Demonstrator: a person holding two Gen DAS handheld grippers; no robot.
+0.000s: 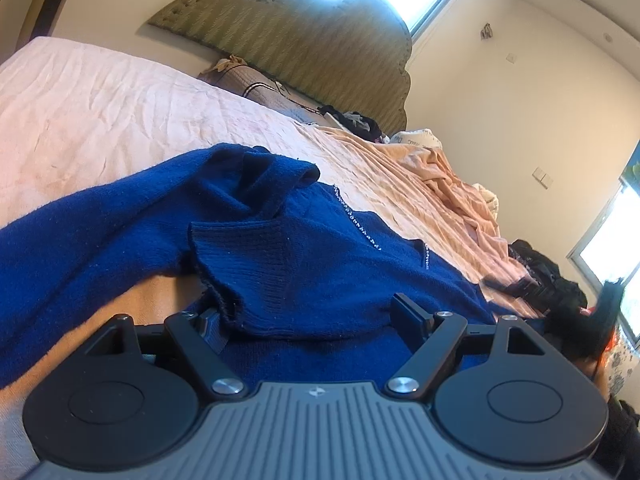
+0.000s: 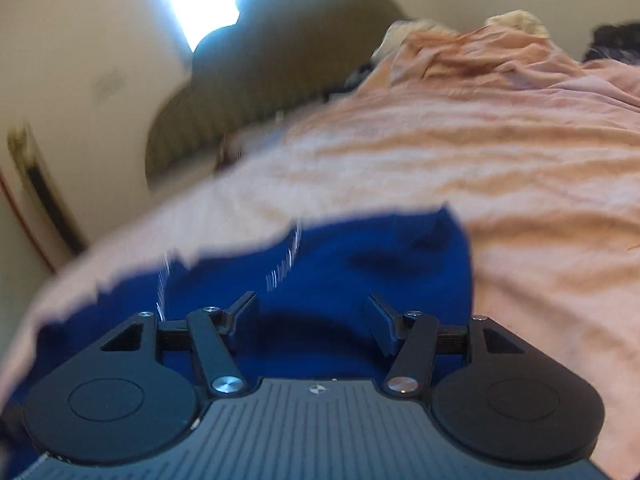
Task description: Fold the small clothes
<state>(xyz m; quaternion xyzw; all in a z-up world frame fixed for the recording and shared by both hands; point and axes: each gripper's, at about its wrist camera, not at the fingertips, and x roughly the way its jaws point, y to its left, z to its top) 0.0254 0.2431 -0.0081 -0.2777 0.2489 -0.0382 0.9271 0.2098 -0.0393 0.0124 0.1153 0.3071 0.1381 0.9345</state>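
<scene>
Blue sweater [image 1: 320,248] lies rumpled on pink sheet [image 1: 100,100]; left gripper [image 1: 308,320] and right gripper [image 2: 312,316] gape wide, empty

I see the sweater [image 1: 304,248] lying on the bed sheet [image 1: 100,100], just before both grippers. Behind it a crumpled blanket [image 1: 448,184] lies on the bed, and the headboard [image 1: 304,40] stands against the wall beyond, with a pillow [image 1: 248,80] at its foot.

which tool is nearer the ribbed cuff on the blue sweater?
Left. The left tool has the ribbed cuff draped between its open fingers. The right tool is open over plain blue sweater; no cuff shows there.
</scene>
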